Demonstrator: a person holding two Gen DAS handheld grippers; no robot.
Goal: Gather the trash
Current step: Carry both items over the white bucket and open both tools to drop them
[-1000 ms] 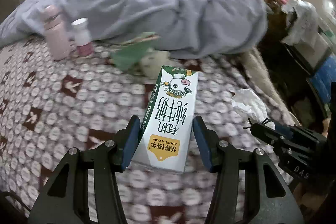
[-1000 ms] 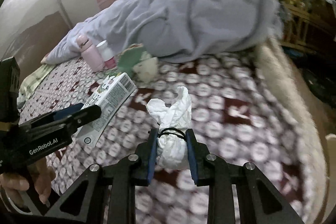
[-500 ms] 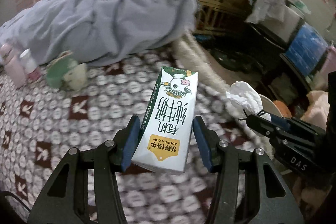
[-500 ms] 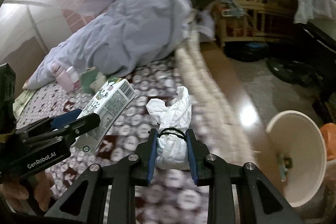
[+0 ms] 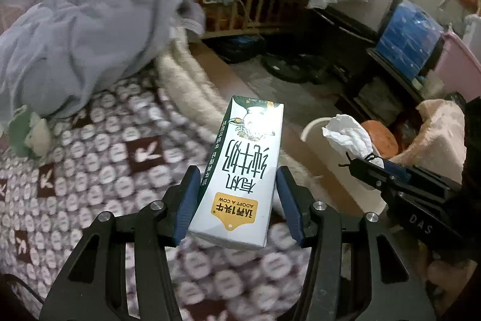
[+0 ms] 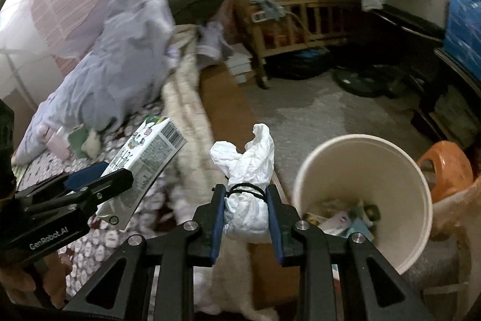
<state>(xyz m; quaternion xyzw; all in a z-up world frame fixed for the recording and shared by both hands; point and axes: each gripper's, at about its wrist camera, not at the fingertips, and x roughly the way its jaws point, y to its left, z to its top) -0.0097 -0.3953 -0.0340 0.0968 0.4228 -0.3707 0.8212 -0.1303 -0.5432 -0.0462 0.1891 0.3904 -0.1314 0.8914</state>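
From your left wrist camera, your left hand-held gripper (image 5: 237, 200) is clamped on a milk carton (image 5: 240, 179), its blue pads pressing both long sides. The carton points away from you, print upside down, and glare washes out the picture near its far end. Beneath it lies the patterned bedspread (image 5: 99, 170), smeared with blur, and a grey quilt (image 5: 90, 20) is heaped at the upper left. At the right edge your right hand-held gripper (image 5: 365, 161) comes in side-on, so you cannot judge its jaws here; a white tissue wad (image 5: 345, 134) sticks out of its tip. Behind the wad only an arc of the pale bin (image 5: 315, 125) rim shows, the rest covered by the gripper.

From your right wrist camera, the right gripper (image 6: 246, 212) is closed tight on the tissue wad (image 6: 249, 179), which has a black band around its middle; the wad's lower part sits between the pads and its top flares above them. The bin (image 6: 360, 161) stands on the floor just right of the gripper, mouth tilted toward the lens, with mixed scraps inside too blurred to name. An orange object (image 6: 445, 164) behind it is half hidden. At the left, the left gripper (image 6: 99, 176) holds the carton (image 6: 147, 161) above the bed edge, barcode end up, and part of your hand (image 6: 33, 285) shows at the frame's corner.
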